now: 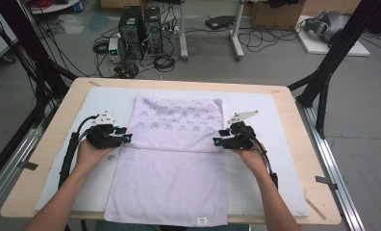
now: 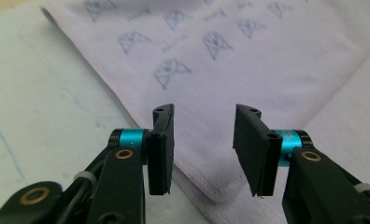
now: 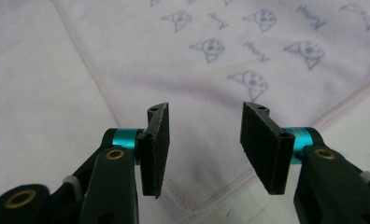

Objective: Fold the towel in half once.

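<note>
A towel (image 1: 171, 163) lies lengthwise on a mat (image 1: 260, 106) covering the counter (image 1: 285, 96), its far part folded back over the near part. The left gripper (image 1: 126, 137) sits at the fold's left corner, the right gripper (image 1: 217, 141) at its right, apparently just above the cloth.

Robotics lab, wooden table (image 1: 285, 96) on a grey concrete floor (image 1: 275, 62), two computer towers (image 1: 140, 29) amid tangled cables (image 1: 164, 60) beyond its far edge, black rig struts (image 1: 333, 53) at both sides
</note>
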The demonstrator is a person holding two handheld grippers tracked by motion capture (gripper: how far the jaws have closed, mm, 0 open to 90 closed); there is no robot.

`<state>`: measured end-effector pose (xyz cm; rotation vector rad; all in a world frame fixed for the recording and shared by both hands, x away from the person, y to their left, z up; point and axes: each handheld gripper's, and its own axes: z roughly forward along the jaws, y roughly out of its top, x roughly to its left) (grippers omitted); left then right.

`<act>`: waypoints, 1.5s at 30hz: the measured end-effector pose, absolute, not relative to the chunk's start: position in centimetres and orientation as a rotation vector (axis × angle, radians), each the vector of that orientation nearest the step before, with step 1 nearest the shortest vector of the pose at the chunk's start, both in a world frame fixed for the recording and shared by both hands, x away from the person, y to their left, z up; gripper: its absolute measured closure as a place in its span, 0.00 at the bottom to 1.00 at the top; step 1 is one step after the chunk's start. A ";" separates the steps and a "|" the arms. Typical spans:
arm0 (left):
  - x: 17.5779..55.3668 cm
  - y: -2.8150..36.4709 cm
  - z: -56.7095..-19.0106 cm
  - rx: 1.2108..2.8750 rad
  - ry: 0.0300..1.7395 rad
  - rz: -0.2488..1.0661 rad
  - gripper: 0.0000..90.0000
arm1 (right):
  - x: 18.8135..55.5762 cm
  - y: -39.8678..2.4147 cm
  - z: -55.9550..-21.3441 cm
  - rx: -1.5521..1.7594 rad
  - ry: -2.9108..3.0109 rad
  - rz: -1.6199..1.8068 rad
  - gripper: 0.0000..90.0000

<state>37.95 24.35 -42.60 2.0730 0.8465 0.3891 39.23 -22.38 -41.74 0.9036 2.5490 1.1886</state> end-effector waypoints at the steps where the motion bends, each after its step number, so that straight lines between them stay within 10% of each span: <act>1: 37.9 24.3 -42.6 2.076 0.836 0.382 0.67 | 39.0 -22.4 -42.1 0.903 2.561 1.176 0.59; 12: 37.3 23.8 -44.4 2.134 0.805 0.345 0.76 | 38.6 -22.0 -43.9 0.900 2.612 1.089 0.67; 20: 37.2 23.4 -44.0 2.135 0.809 0.388 0.97 | 38.6 -21.7 -43.8 0.883 2.611 1.107 0.97; 41: 27.7 25.1 -40.0 2.070 0.688 0.383 0.96 | 29.4 -23.8 -39.2 0.659 2.631 1.273 0.97; 45: 26.6 25.2 -40.8 2.095 0.679 0.375 0.80 | 27.9 -23.7 -40.5 0.659 2.688 1.249 0.85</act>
